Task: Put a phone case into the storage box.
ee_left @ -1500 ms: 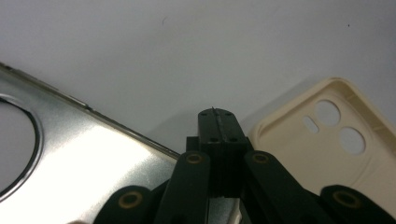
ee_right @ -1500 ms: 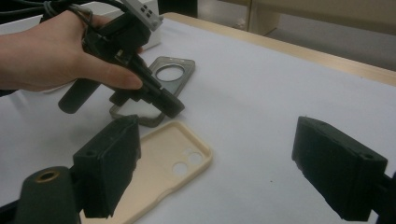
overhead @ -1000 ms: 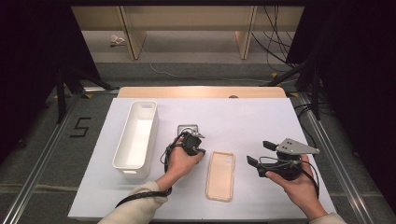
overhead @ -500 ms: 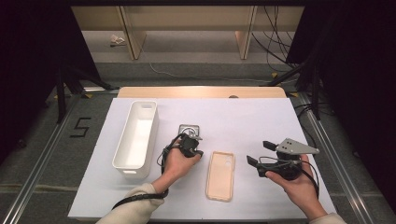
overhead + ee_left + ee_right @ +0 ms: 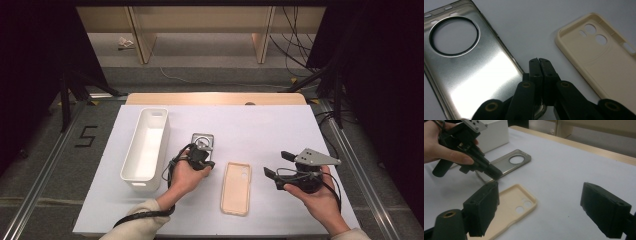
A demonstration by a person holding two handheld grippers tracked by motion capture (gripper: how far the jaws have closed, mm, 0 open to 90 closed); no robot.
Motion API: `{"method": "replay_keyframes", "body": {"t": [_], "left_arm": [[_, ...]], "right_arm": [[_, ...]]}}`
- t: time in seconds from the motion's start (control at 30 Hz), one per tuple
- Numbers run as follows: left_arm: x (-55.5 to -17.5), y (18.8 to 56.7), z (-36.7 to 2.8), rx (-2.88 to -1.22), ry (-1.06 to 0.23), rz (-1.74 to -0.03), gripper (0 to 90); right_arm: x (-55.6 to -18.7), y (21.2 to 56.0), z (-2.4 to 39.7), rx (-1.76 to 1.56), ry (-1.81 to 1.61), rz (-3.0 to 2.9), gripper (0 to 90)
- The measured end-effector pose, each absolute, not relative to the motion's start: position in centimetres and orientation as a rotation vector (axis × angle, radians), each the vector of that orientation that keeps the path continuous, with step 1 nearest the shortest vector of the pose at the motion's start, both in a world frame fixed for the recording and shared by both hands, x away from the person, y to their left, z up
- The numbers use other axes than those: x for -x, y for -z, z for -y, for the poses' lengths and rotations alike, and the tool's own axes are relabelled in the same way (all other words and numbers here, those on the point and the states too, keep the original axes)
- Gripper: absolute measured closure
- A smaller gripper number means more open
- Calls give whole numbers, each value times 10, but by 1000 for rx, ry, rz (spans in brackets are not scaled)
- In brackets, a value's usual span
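Evidently, work in hand: sorting phone cases on the white table [image 5: 280,130], most likely into the white bin [image 5: 146,148], and by my reading it has barely begun.

Left gripper [image 5: 539,60]: jaws pressed together with nothing between them; the tips rest at the near edge of the clear grey case [image 5: 471,72], on its side toward the beige one. They look to be touching or just nudging its rim, though I cannot tell if there is real contact.

Right gripper [image 5: 541,207]: jaws standing wide apart, gripping nothing, held above the table's right half, off to the right of the beige case [image 5: 510,213].

Clear grey case: lies flat near the table's middle, just right of the bin, camera ring toward the far edge.

Beige case [image 5: 236,187]: lies flat, hollow side up, nearer the front edge, between the two grippers [image 5: 200,159], touched by neither.

White bin: stands along the left side of the table, and it looks empty.

Done so far: nothing lifted, nothing in the bin.

Left to do: as I judge it, get a hold on the grey case (closed jaws cannot pinch it, so they must open first), carry it over, then deal with the beige one.
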State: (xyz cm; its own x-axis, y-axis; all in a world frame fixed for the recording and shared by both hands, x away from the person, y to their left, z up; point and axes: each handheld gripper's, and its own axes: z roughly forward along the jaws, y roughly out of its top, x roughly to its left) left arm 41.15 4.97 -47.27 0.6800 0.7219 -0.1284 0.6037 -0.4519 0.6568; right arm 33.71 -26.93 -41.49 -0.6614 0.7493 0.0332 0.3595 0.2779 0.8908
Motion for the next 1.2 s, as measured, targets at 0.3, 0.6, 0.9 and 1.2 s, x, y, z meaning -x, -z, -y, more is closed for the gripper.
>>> {"method": "replay_keyframes", "body": {"t": [0.3, 0.6, 0.9, 1.2], "left_arm": [[-401, 465, -75, -2192, -295, -991, 836], [-400, 449, -74, -2368, -350, -869, 492], [-410, 439, -64, -2632, -353, -623, 439], [-412, 442, -54, -2786, -392, -418, 456]], "right_arm": [[-338, 415, 267, -996, -1342, -2168, 165], [-338, 416, 267, -996, -1342, -2174, 164], [-338, 416, 267, -998, -1342, -2175, 164], [-338, 416, 268, -1001, -1343, -2172, 164]]}}
